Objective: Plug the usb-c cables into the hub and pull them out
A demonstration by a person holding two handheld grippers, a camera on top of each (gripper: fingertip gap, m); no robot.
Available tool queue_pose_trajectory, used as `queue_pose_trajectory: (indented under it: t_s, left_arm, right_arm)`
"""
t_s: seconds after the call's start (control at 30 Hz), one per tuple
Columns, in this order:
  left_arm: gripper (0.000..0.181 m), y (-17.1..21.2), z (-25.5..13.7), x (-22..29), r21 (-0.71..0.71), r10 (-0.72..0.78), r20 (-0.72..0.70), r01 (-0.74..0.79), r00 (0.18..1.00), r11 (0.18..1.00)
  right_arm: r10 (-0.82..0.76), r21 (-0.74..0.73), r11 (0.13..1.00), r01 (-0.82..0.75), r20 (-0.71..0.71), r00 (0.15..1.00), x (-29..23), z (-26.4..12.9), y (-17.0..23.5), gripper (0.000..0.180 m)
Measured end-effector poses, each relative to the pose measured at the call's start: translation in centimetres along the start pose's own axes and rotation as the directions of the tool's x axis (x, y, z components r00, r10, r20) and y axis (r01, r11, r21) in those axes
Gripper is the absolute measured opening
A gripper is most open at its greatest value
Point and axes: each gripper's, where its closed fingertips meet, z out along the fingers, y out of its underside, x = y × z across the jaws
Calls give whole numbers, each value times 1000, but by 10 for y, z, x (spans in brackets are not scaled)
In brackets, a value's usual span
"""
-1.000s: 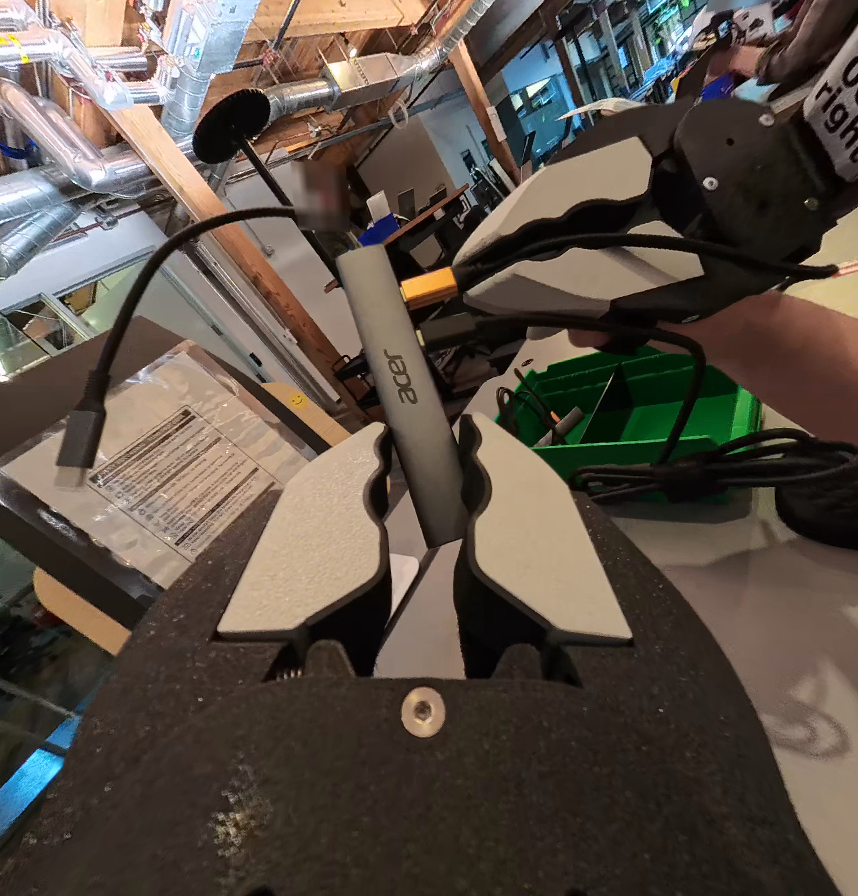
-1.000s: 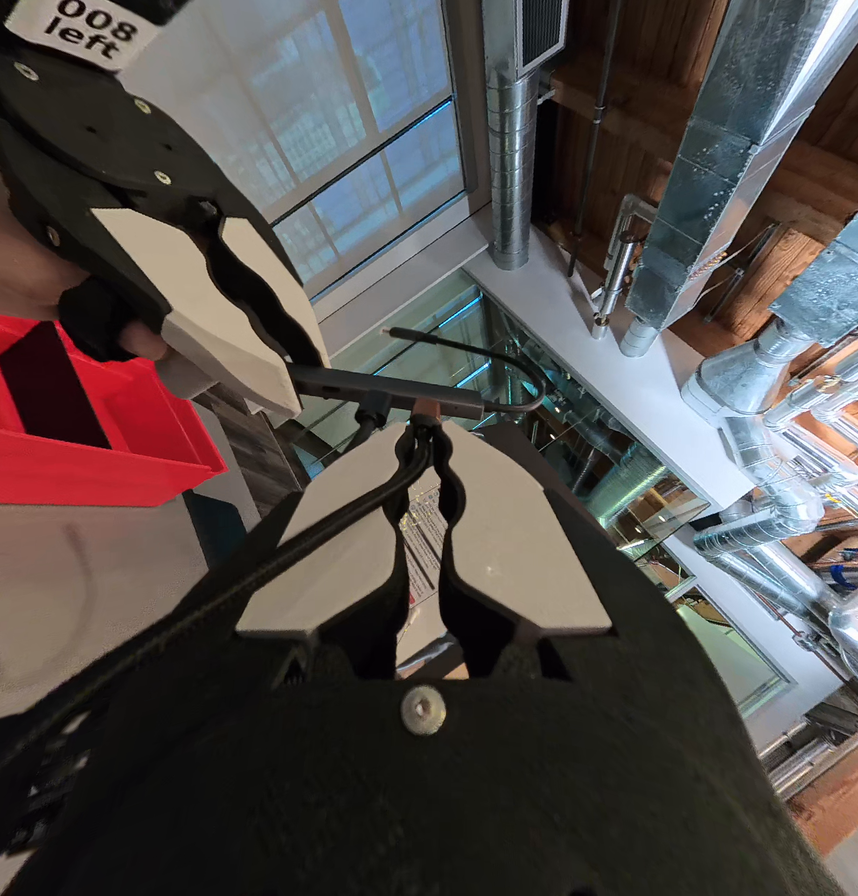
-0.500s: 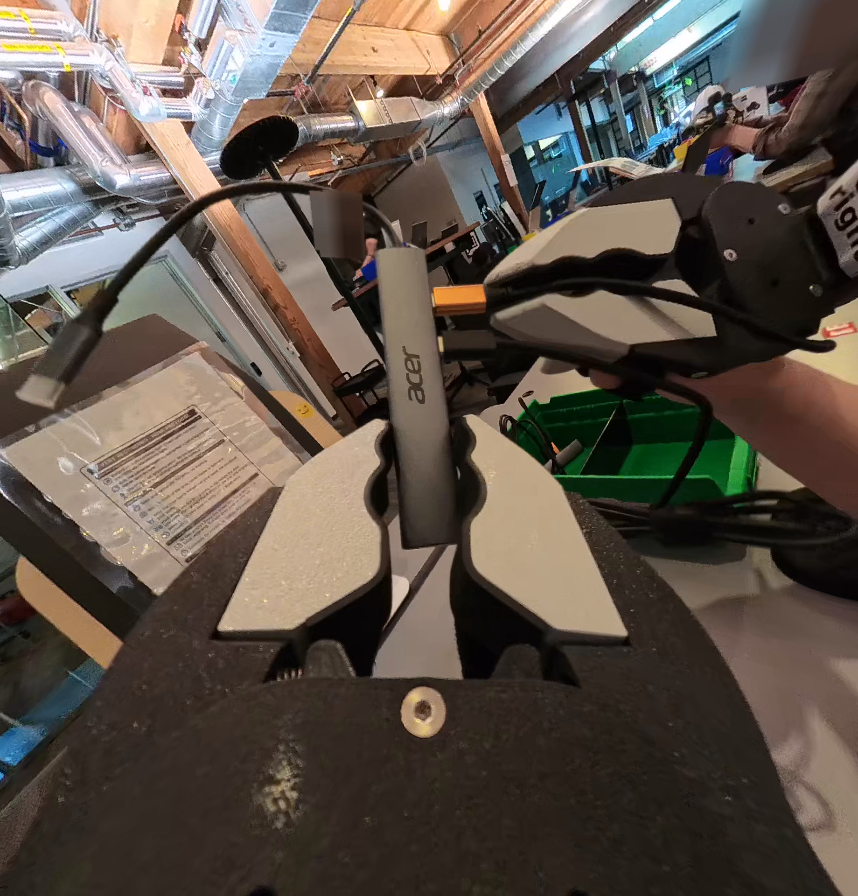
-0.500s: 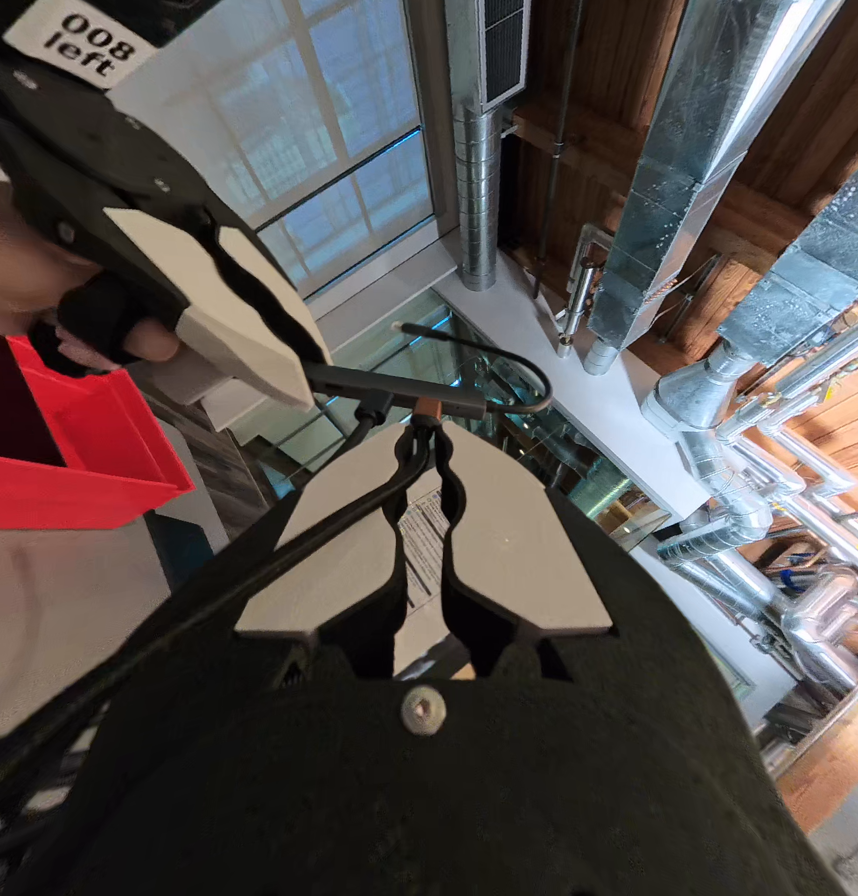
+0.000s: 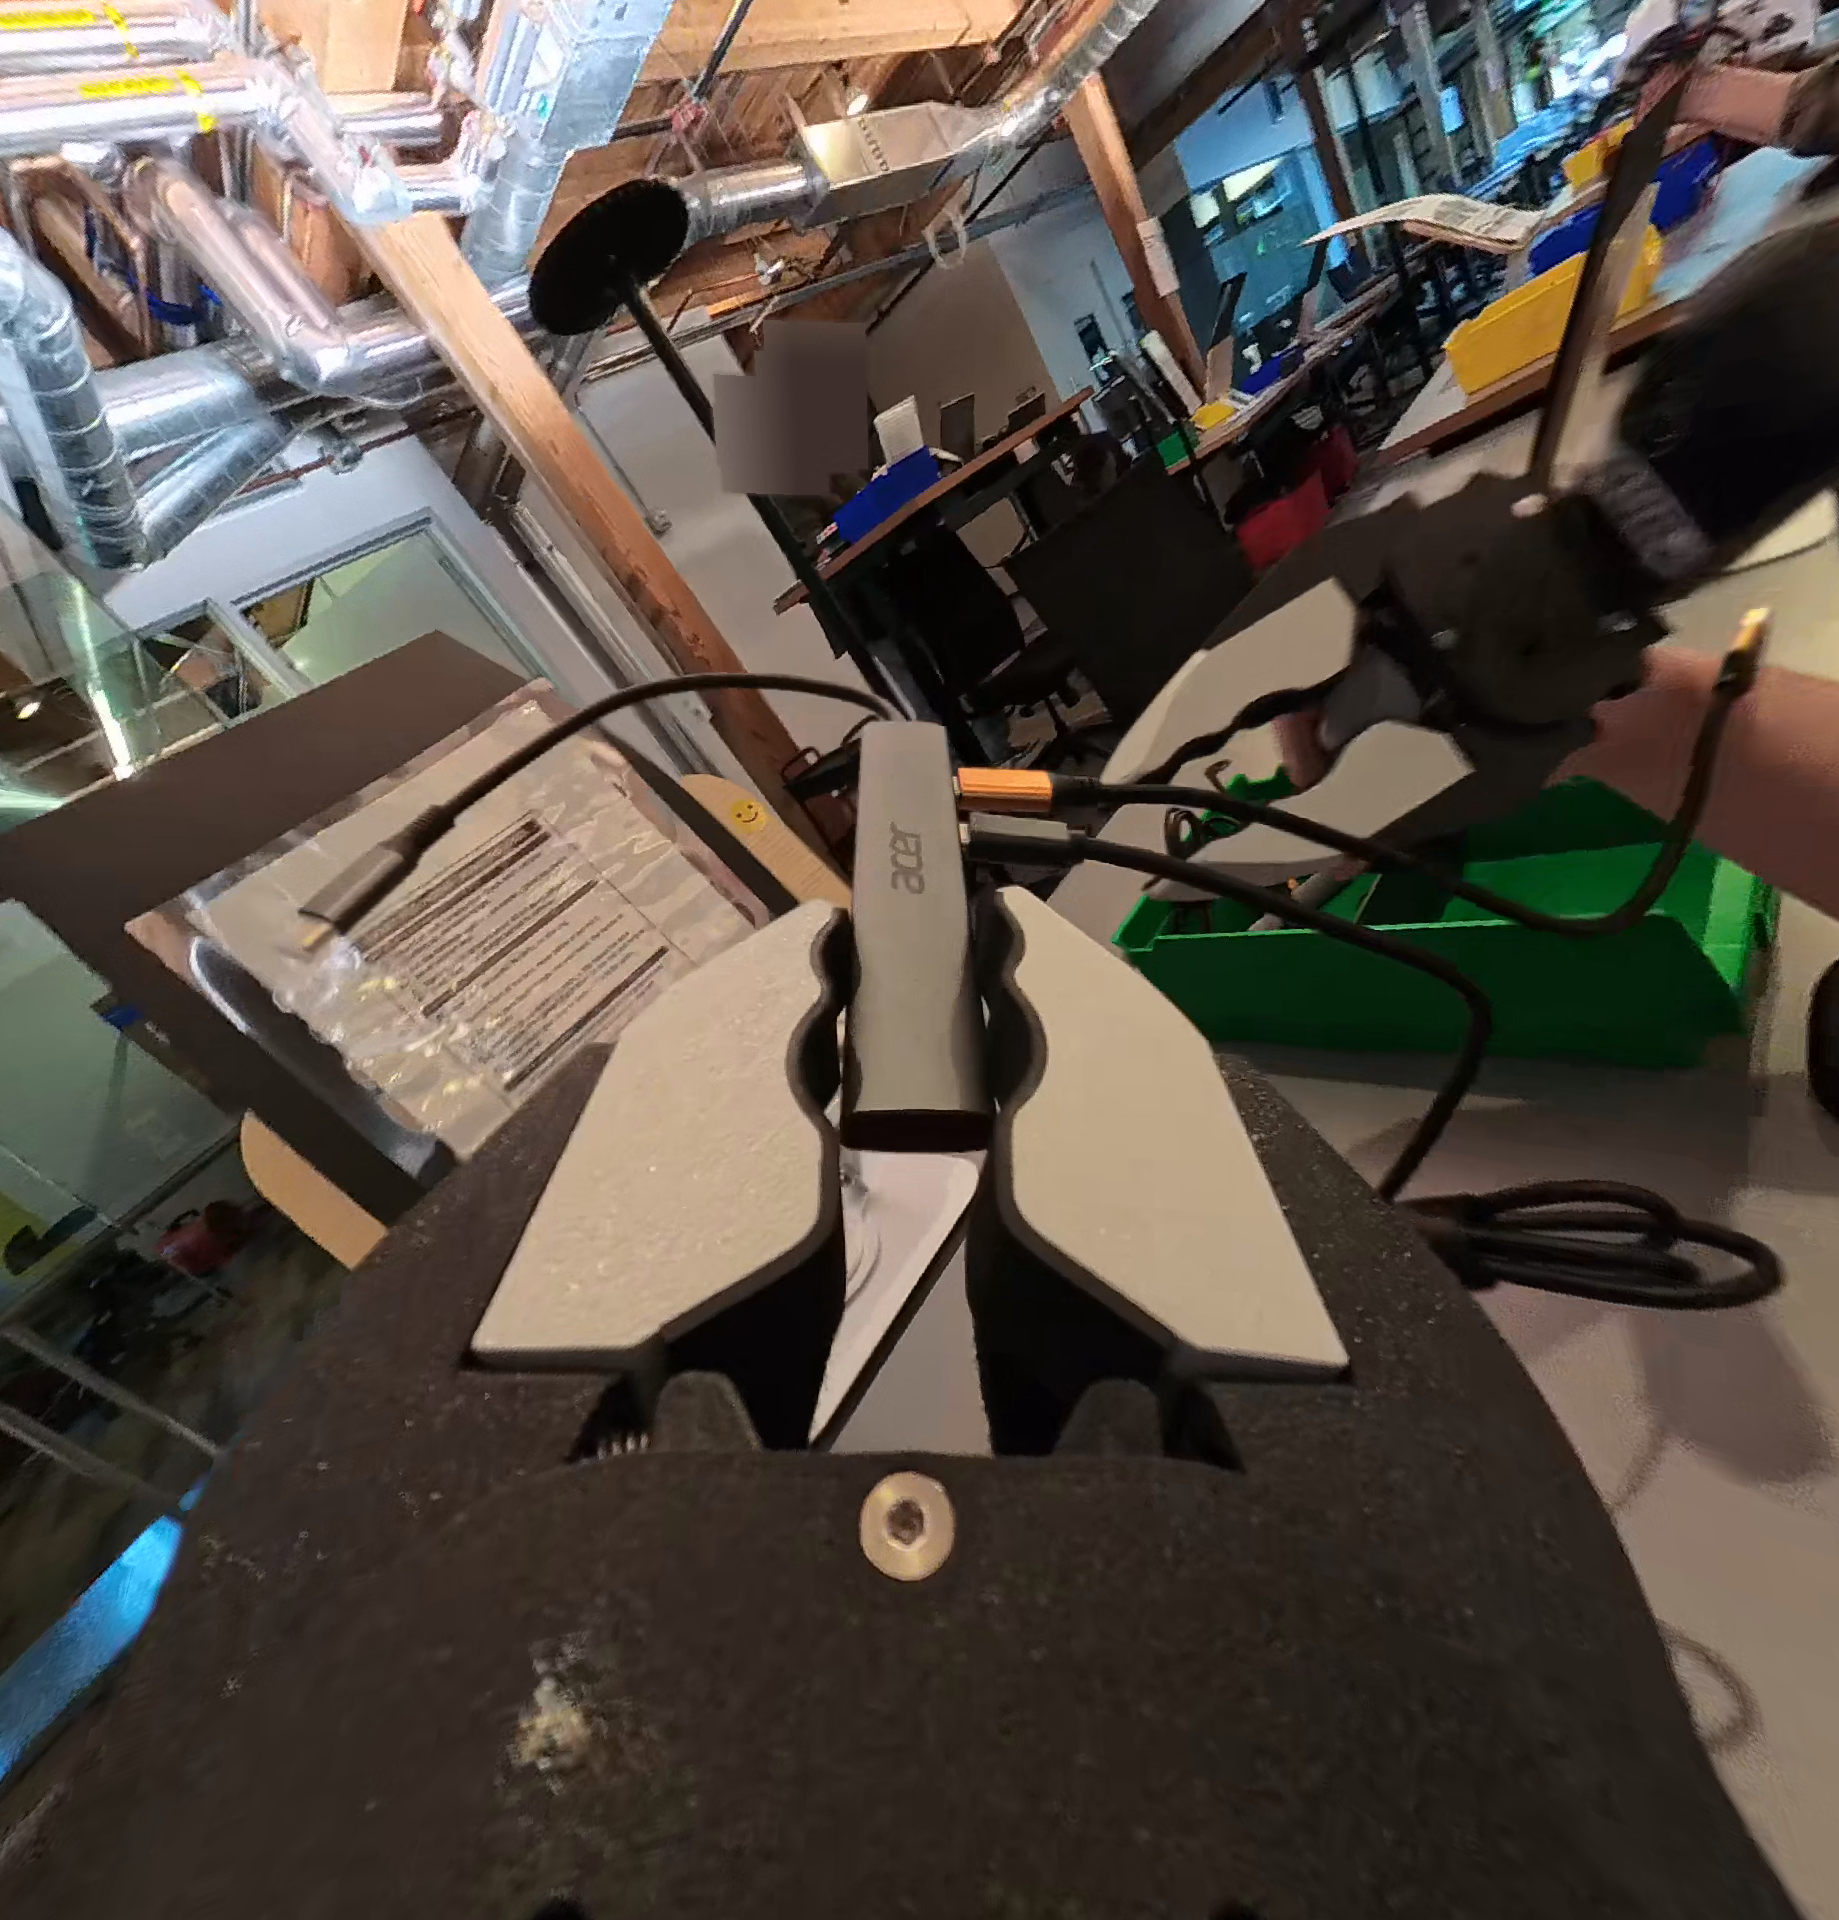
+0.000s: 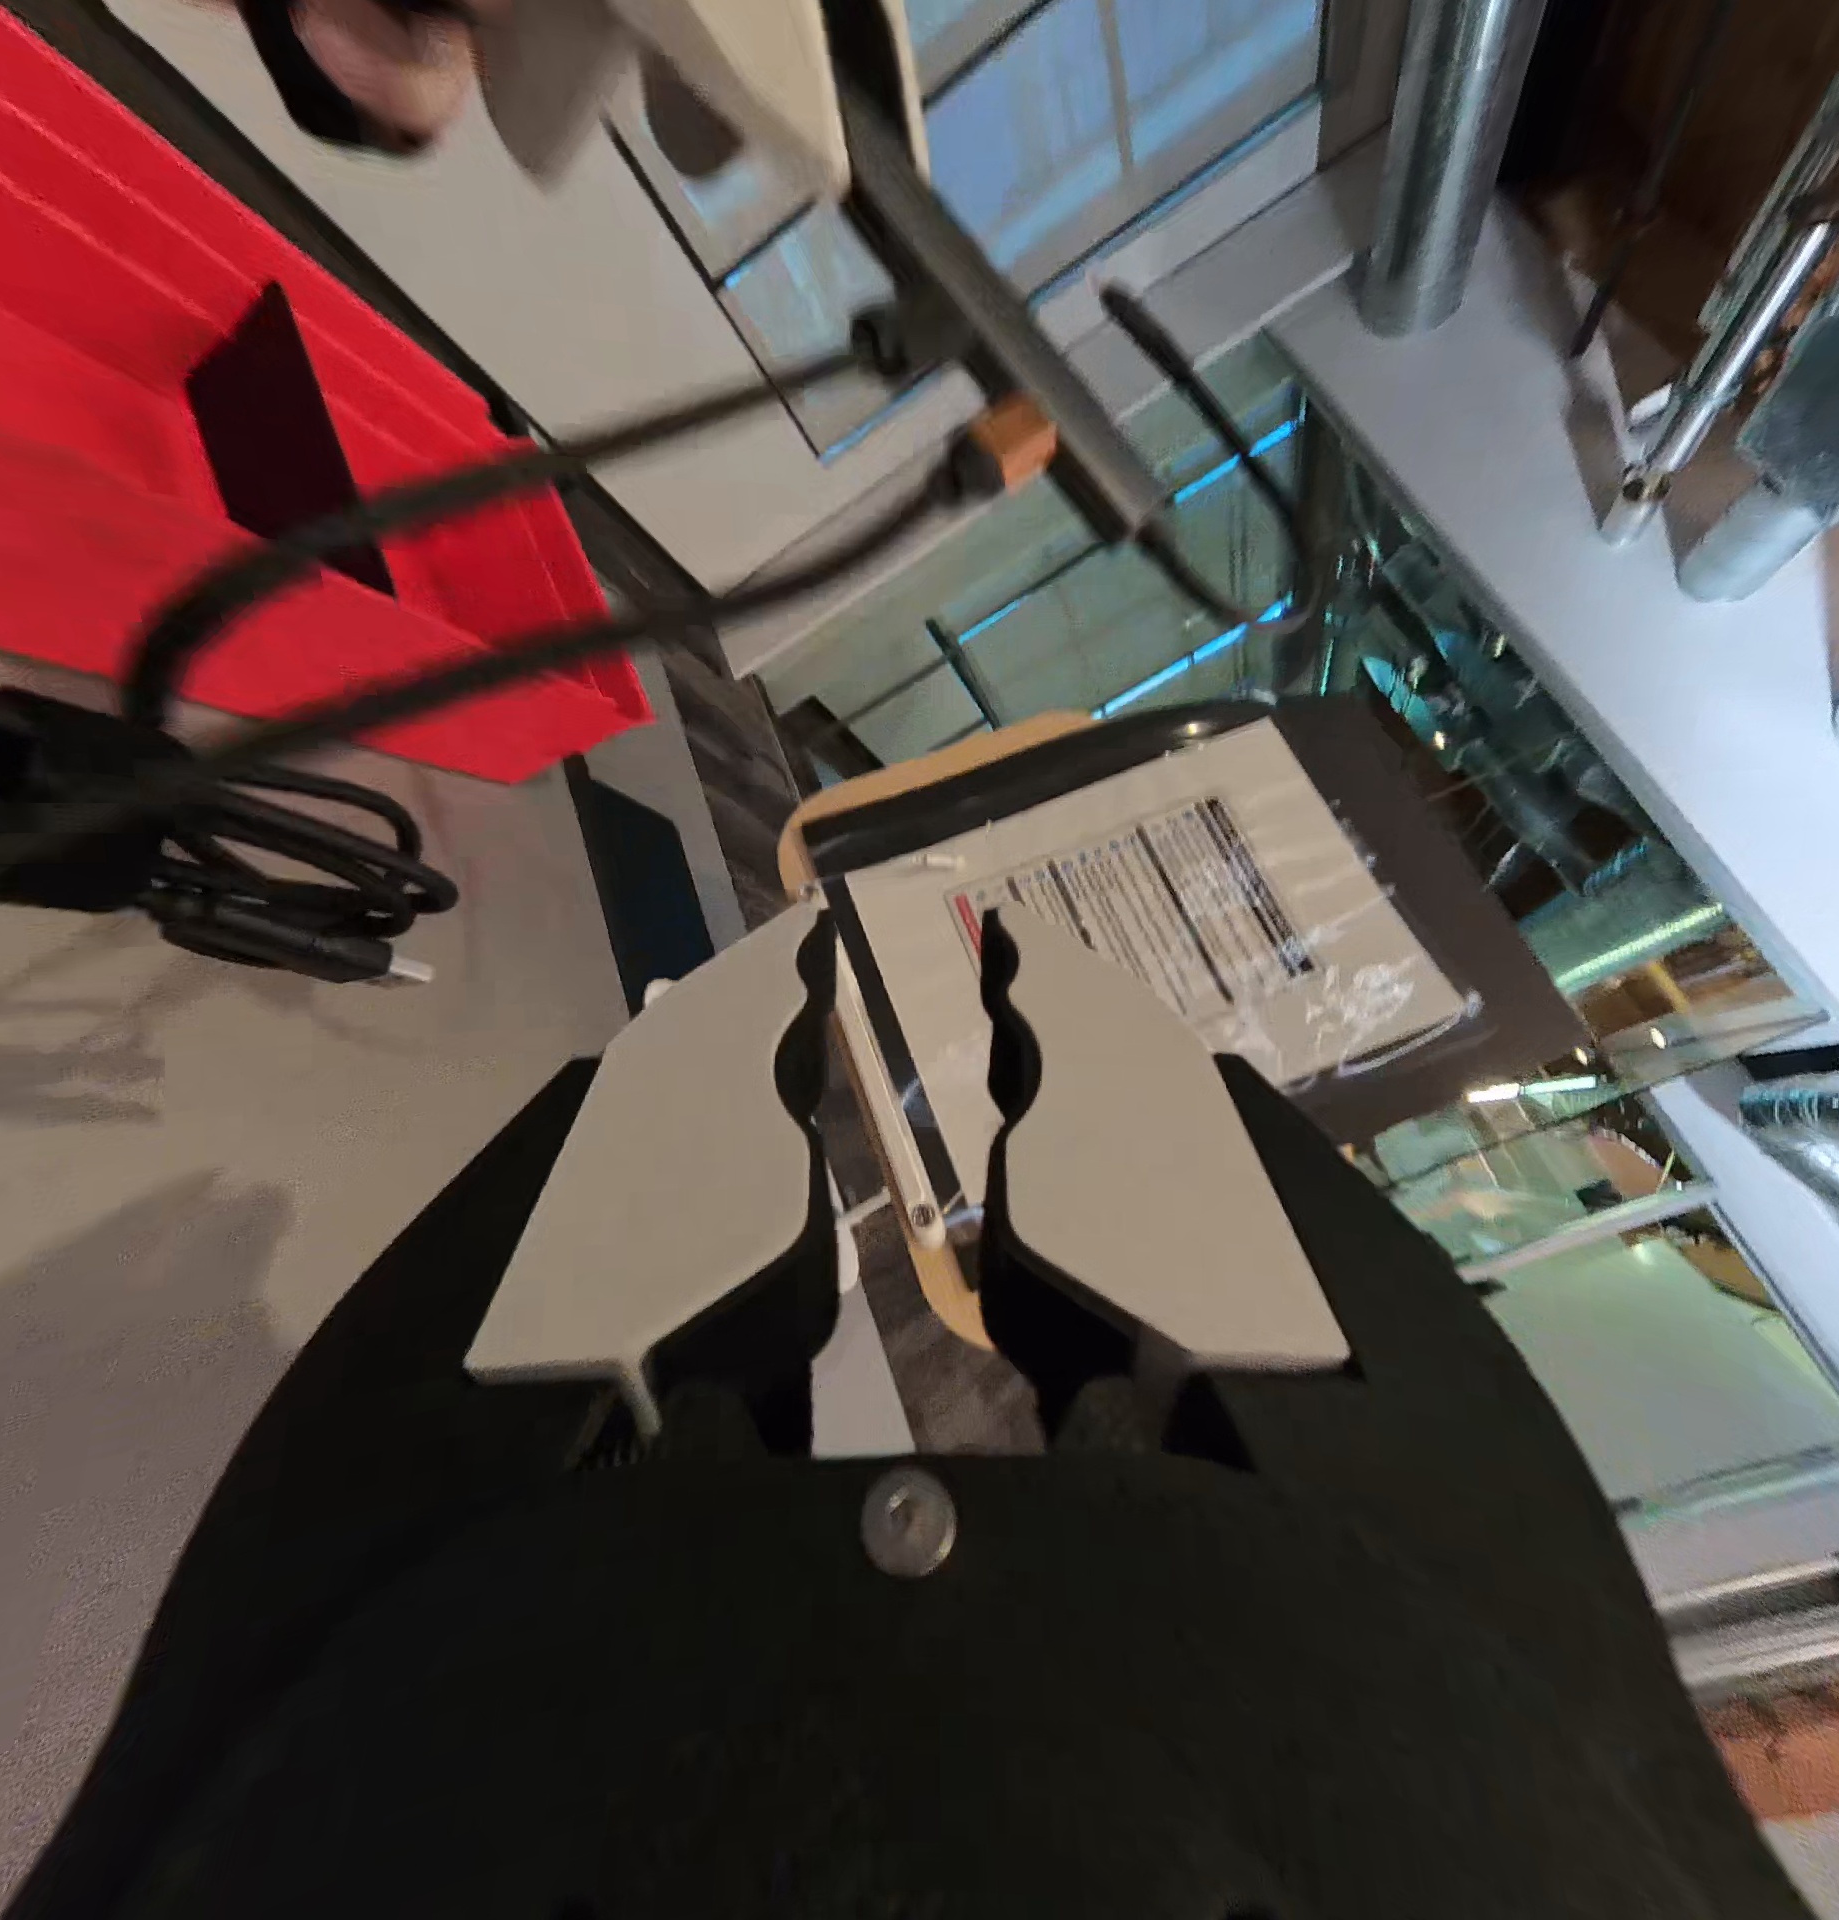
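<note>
Left gripper clamped on grey hub; right gripper parted, empty. Risk: dangling cables snagging, tugging orange plug loose.

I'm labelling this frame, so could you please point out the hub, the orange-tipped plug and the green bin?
hub (image 5: 910, 940): left wrist view, grey body above the fingers.
orange-tipped plug (image 5: 1003, 789): left wrist view, orange shell.
green bin (image 5: 1466, 987): left wrist view, front wall.
</note>
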Motion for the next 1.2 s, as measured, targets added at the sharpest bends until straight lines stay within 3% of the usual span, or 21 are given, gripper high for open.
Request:
queue_pose_trajectory:
  t_s: [0.17, 0.37, 0.6, 0.77, 0.9, 1.07, 1.13, 1.2]
  left_arm:
    - [22, -9, -6, 21, 36, 127, -96, -124, 987, 992]
    - [22, -11, -12, 30, 57, 164, -159, -156, 974, 986]
    - [22, -14, -19, 48, 111, 179, -281, -153, 943, 982]
    - [22, -4, -11, 69, 72, 204, -366, -191, 908, 979]
    - [23, 3, -8, 81, 55, 229, -417, -227, 880, 972]
    - [23, 8, -7, 99, 44, 263, -485, -277, 834, 960]
    - [23, 8, -5, 104, 50, 271, -494, -285, 826, 957]
    - [23, 10, -3, 106, 46, 269, -501, -285, 823, 958]
  right_arm:
    - [3, -60, 998, -6, -38, 999, 4, 3, 35, 28]
    - [10, 121, 993, 0, -85, 996, 26, -28, -16, 28]
    - [-51, 213, 975, 59, -43, 998, 21, -53, -73, 34]
    - [-188, 65, 981, 185, 49, 981, -8, -35, -69, 41]
    - [-137, -42, 988, 151, 241, 961, -36, -34, -48, 40]
    - [-152, -118, 973, 197, 311, 938, -49, -33, -40, 40]
    - [-160, -152, 962, 228, 366, 917, -58, -34, -34, 25]
    - [-152, -170, 958, 231, 383, 911, -61, -34, -30, 25]
